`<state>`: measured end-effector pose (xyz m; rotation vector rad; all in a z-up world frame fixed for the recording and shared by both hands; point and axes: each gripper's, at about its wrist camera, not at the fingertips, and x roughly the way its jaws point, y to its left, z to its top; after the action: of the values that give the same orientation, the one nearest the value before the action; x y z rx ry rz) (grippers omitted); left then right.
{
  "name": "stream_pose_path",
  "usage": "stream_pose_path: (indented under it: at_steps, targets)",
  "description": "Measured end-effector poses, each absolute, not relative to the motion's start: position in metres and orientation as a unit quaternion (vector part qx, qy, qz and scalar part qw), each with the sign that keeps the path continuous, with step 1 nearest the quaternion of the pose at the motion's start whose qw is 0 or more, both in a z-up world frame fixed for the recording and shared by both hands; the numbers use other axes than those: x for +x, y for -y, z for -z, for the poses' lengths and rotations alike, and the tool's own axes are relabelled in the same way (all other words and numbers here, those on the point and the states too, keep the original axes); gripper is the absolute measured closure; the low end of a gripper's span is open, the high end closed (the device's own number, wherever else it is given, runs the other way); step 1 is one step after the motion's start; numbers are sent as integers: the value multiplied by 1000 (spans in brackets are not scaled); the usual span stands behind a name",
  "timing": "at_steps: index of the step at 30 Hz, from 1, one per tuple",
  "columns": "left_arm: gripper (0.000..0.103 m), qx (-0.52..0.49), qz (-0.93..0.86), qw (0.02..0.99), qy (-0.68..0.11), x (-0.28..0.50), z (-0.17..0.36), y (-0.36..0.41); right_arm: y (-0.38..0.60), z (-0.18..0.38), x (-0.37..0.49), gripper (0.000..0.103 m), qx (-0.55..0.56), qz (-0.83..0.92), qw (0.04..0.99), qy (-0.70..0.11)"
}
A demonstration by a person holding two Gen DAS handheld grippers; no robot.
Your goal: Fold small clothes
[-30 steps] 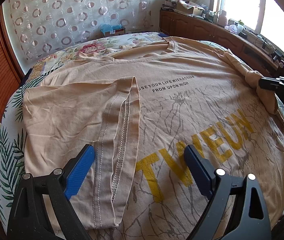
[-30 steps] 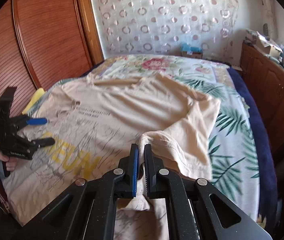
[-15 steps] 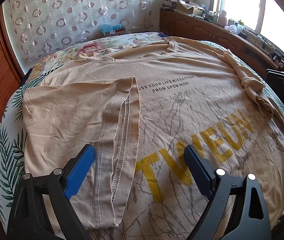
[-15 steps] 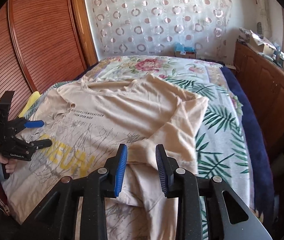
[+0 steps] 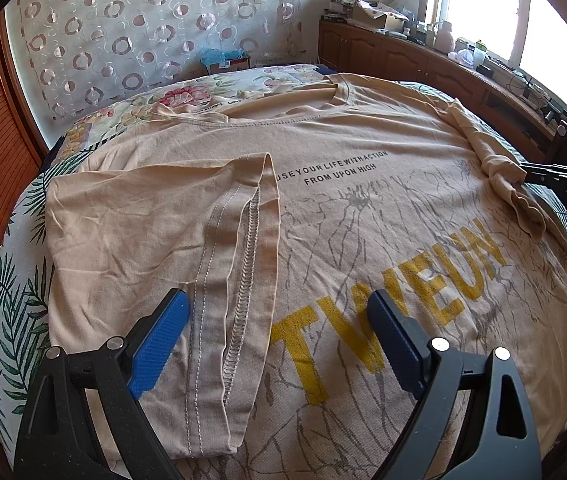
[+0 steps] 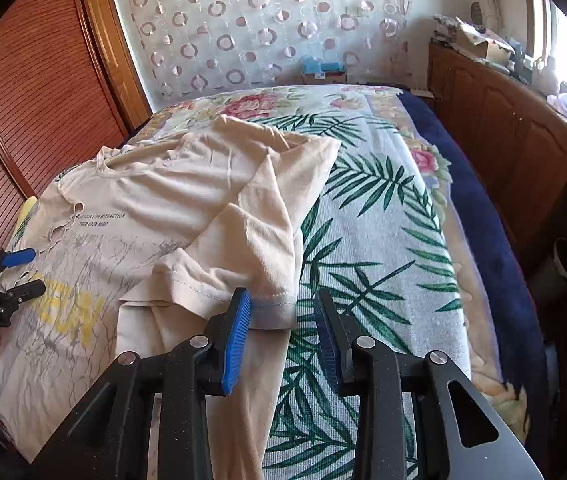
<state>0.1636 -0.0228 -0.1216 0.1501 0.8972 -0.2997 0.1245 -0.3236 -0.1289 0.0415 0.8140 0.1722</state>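
Left gripper [image 5: 279, 324]: jaws wide, empty, over the near hem of the shirt [image 5: 363, 216].
Right gripper [image 6: 281, 324]: jaws parted to a moderate gap after just opening; nothing pinched; the right sleeve's [image 6: 243, 264] hem lies just beyond the left pad, over the gap's left part.
Shirt: beige, print side up, yellow lettering near, small black text farther; spread flat on the bed [image 6: 375, 216].
Left sleeve [image 5: 187, 240]: folded in over the body, seam up.
Right sleeve: folded in loosely, bunched, partly on the chest.
Bed: leaf-and-flower cover; navy blanket [image 6: 483, 208] along its right edge.
Cabinets [image 6: 515, 132]: wooden, far right, cluttered top.
Curtain [image 6: 267, 20]: ring pattern, far wall.
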Motion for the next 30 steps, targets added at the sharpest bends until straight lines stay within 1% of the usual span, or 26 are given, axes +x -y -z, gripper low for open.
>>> stream_pose_path:
  at_steps: [1, 2, 3, 6, 8, 9, 18, 22, 25, 27, 28, 30]
  targets:
    - [12, 72, 144, 888, -432, 164, 122, 23, 323, 130, 125, 68, 21, -85, 913, -398]
    - [12, 72, 144, 888, -432, 163, 121, 23, 323, 130, 125, 71, 22, -86, 913, -398]
    - [12, 72, 144, 888, -432, 164, 122, 23, 324, 129, 125, 82, 22, -88, 914, -395]
    - [12, 72, 144, 888, -432, 164, 122, 23, 322, 122, 124, 95, 14, -98, 921, -377]
    - [12, 72, 144, 888, -432, 164, 122, 23, 322, 114, 123, 99, 17, -104, 927, -360]
    - [12, 72, 144, 888, -432, 163, 122, 23, 321, 110, 123, 100, 20, -112, 929, -352]
    - [12, 72, 144, 888, -432, 164, 122, 23, 274, 81, 148, 100, -23, -180, 928, -325]
    - [12, 72, 144, 888, -432, 164, 122, 23, 242, 79, 171, 100, -48, -208, 921, -326]
    - [12, 72, 144, 888, -432, 164, 122, 23, 227, 83, 189, 100, -49, -225, 914, -334]
    - [12, 72, 144, 888, -432, 164, 122, 23, 224, 86, 199, 100, -38, -234, 916, -325]
    - [12, 72, 144, 888, -432, 164, 122, 23, 226, 87, 204, 97, -34, -230, 916, -327]
    - [12, 72, 144, 887, -432, 164, 122, 23, 229, 88, 208, 79, -29, -225, 918, -326]
